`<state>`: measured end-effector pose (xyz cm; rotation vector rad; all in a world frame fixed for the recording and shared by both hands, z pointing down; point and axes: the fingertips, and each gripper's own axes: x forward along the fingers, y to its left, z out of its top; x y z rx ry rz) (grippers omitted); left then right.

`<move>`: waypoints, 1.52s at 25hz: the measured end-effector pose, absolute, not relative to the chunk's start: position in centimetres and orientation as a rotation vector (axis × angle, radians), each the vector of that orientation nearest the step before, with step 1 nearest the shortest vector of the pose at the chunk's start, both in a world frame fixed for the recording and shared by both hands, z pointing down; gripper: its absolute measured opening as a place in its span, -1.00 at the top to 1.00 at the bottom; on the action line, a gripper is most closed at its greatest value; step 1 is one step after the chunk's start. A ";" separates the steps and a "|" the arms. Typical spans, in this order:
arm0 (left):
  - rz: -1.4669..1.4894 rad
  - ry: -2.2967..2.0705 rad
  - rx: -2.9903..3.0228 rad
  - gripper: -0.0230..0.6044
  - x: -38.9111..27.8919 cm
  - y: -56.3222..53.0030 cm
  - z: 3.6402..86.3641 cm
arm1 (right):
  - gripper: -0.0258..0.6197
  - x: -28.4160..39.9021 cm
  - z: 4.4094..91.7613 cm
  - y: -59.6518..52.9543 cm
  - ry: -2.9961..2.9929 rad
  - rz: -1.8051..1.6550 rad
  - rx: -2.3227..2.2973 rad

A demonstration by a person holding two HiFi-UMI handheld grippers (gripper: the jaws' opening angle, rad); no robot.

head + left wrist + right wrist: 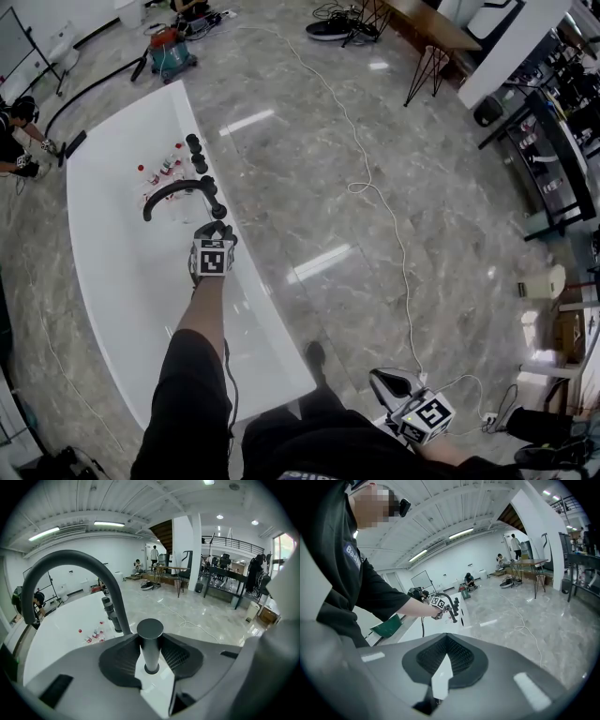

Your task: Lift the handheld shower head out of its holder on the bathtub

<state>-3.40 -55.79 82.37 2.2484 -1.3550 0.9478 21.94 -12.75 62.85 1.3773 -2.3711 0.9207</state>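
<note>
The handheld shower head [217, 210] is a dark upright cylinder [150, 639] standing in its holder on the rim of the white bathtub [112, 244]. My left gripper [217, 228] reaches over the rim, and its pads [123, 660] sit against both sides of the cylinder, shut on it. The right gripper view also shows that hand at the tub fittings [440, 605]. Just beyond curves the dark arched faucet spout [70, 559], with three black knobs [197, 155] behind it. My right gripper [392, 382] hangs low by my right side, away from the tub, shut with nothing in it [446, 660].
Several small red-capped bottles [164, 171] lie inside the tub. A white cable [375, 192] snakes over the glossy floor to the right of the tub. A vacuum [172, 52] stands beyond the tub's far end, a person [19, 141] crouches at far left, and a table [431, 33] stands at the back.
</note>
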 end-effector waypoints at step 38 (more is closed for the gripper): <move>0.492 -1.385 2.613 0.50 -11.7 -21.5 54.4 | 0.94 5.2 50.2 -8.6 -2.786 0.582 1.093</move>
